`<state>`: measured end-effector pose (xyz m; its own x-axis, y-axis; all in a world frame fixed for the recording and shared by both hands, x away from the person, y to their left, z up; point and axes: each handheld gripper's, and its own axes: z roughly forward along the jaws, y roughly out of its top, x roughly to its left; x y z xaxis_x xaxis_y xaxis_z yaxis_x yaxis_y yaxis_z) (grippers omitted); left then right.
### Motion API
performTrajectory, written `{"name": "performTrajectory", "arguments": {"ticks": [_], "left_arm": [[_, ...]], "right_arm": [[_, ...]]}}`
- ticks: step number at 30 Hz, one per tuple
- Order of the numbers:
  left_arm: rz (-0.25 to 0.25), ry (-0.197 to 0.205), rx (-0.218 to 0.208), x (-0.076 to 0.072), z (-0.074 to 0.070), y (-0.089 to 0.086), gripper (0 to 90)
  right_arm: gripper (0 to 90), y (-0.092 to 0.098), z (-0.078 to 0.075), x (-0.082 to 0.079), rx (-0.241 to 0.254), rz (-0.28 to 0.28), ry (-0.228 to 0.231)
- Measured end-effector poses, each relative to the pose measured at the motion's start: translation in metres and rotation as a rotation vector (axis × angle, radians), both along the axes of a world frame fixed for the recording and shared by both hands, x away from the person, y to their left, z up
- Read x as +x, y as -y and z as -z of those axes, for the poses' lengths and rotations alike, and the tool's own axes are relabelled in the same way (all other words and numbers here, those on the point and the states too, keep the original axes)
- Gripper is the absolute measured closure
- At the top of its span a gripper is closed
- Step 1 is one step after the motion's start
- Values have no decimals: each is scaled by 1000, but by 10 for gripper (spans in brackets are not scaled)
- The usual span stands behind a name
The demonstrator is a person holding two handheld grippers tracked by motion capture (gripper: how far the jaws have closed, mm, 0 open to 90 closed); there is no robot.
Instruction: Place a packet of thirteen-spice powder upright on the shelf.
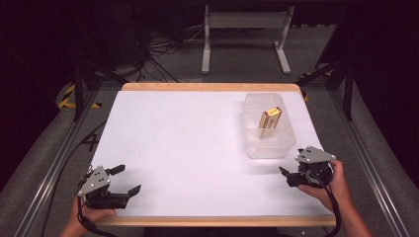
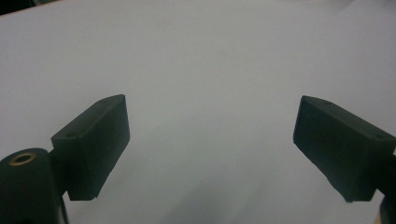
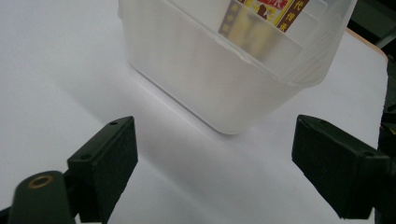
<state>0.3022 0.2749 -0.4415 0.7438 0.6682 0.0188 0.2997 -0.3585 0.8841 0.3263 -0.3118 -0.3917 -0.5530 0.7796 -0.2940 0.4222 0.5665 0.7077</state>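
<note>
A translucent plastic container (image 1: pixel 267 129) stands at the table's right, and in the right gripper view the container (image 3: pixel 210 79) sits just ahead of the jaws. A yellow and brown packet (image 1: pixel 270 117) leans inside it, its printed face (image 3: pixel 261 14) showing through the wall. My right gripper (image 1: pixel 286 177) rests low near the front right edge, a little in front of the container, and is open with nothing between its jaws (image 3: pixel 215 154). My left gripper (image 1: pixel 129 178) sits at the front left corner, open over bare white surface (image 2: pixel 210 135).
The white table sheet (image 1: pixel 188 148) has a wooden rim (image 1: pixel 207 87) at the back and front. Metal rails (image 1: pixel 54 163) run along both sides. Beyond the table, a white stand (image 1: pixel 244 22) and cables (image 1: pixel 158 49) lie on the floor.
</note>
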Motion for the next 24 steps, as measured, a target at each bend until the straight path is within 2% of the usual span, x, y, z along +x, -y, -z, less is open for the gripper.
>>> {"name": "performTrajectory", "arguments": {"ticks": [11,17,24], "left_arm": [[1,-8,-2,1,1,1,116],[6,-8,3,2,1,2,116],[8,-13,2,2,1,2,116]], "right_arm": [[136,15,16,-6,-11,1,12],[130,30,29,-11,34,16,8],[125,42,36,-19,85,38,14]]}}
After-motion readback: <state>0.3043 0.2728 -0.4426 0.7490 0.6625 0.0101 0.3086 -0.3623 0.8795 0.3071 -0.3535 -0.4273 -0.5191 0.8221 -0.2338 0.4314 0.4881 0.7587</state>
